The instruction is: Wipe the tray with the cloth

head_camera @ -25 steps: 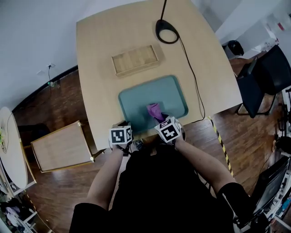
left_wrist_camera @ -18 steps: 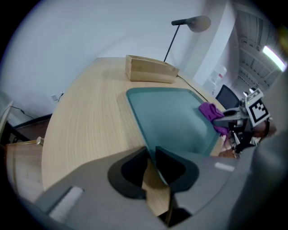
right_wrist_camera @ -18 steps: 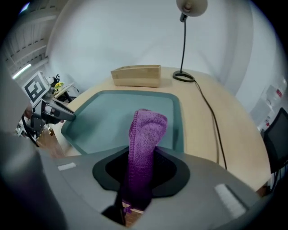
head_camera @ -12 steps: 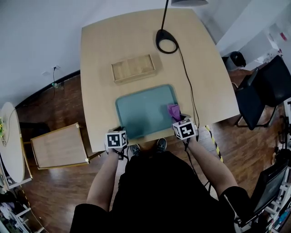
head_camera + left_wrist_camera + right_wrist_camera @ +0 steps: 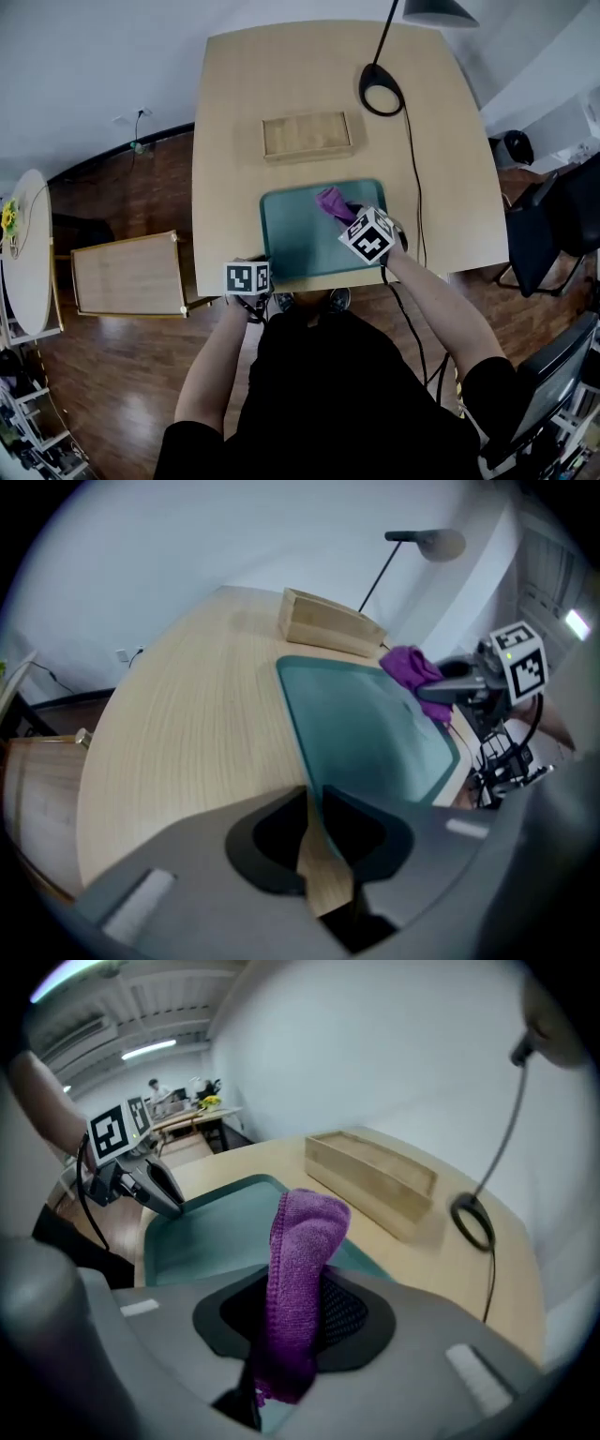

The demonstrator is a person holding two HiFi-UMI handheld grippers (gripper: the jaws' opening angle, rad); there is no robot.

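The teal tray lies near the table's front edge. My right gripper is shut on a purple cloth, which it holds over the tray's far right part. In the right gripper view the cloth stands up between the jaws above the tray. My left gripper is at the tray's near left corner. Its jaws are closing on the tray's rim, which runs between them. The left gripper view also shows the cloth and the right gripper.
A shallow wooden box sits beyond the tray. A lamp base stands at the far right, and its cable runs along the table's right side. A low wooden cart stands left of the table, a chair to the right.
The right gripper swept the cloth from the tray's near middle to its right edge, then up to the far right part. The left gripper stayed at the near left corner.
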